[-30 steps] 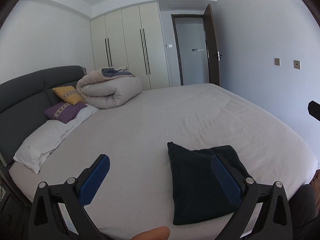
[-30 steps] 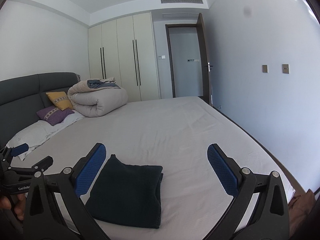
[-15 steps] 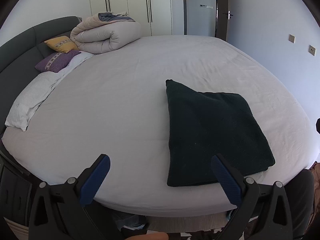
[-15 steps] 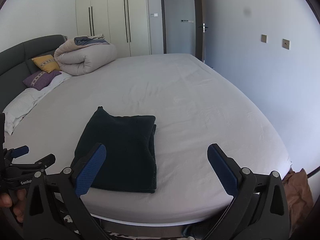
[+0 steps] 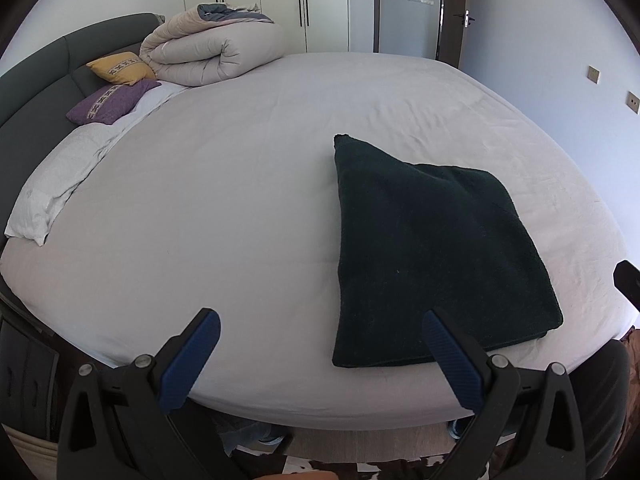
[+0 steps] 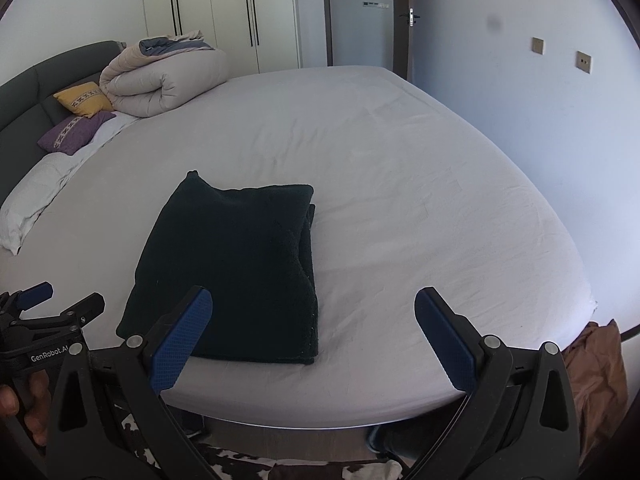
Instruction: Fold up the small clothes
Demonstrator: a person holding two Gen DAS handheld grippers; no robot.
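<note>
A dark, fleecy garment [image 5: 432, 252] [image 6: 236, 268] lies folded into a thick rectangle near the front edge of the pale grey bed [image 5: 240, 184] [image 6: 420, 200]. My left gripper [image 5: 320, 356] stands open over the bed's front edge, to the left of the garment, holding nothing. My right gripper [image 6: 312, 332] is open too, above the front edge, its left pad [image 6: 182, 334] over the garment's near corner and apart from it. The left gripper [image 6: 38, 304] also shows at the far left of the right wrist view, held by a hand [image 6: 24, 404].
A rolled beige duvet [image 5: 212, 50], a yellow cushion [image 5: 120, 67], a purple cushion [image 5: 114, 100] and a white pillow [image 5: 56, 188] sit by the dark headboard [image 5: 48, 64]. Brown cloth [image 6: 596, 364] lies on the floor at the right. Wardrobes and a door stand behind.
Both grippers have risen and tilted downward, so the bed and folded garment sit lower and fuller in view. The garment has not moved; both grippers stay open.
</note>
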